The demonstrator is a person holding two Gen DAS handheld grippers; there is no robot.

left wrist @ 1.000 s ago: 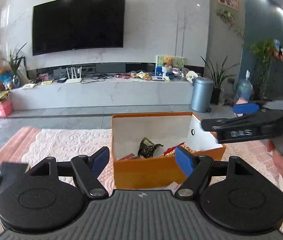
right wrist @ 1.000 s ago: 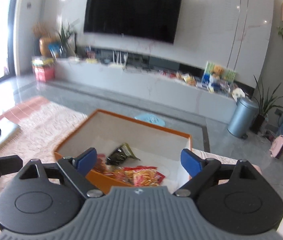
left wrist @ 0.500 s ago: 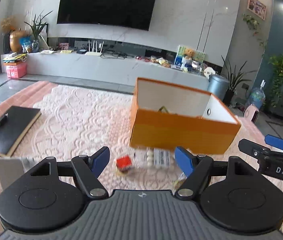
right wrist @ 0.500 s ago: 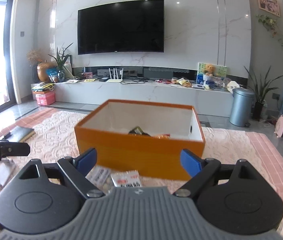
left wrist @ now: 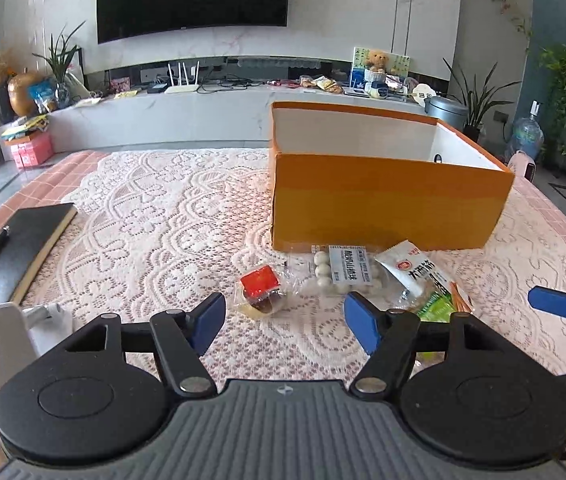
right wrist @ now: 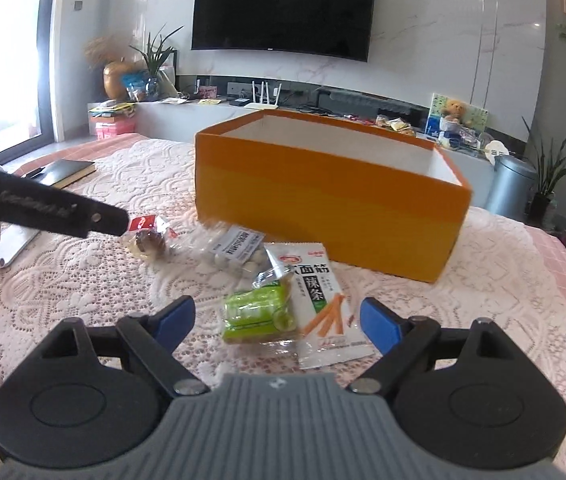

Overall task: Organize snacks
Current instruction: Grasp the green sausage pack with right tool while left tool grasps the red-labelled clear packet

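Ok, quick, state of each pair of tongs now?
Left tongs: closing, nothing held; red-topped snack lies just ahead.
Right tongs: open, empty, above green packet.

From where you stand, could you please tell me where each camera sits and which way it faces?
Left wrist: on the left hand-held gripper, jaws closing with nothing between them, looking down at the red snack before the orange box; the right gripper's tip shows at the right edge.
Right wrist: on the right hand-held gripper, open, facing the green snack.
Shared: box, snacks, lace cloth, television.
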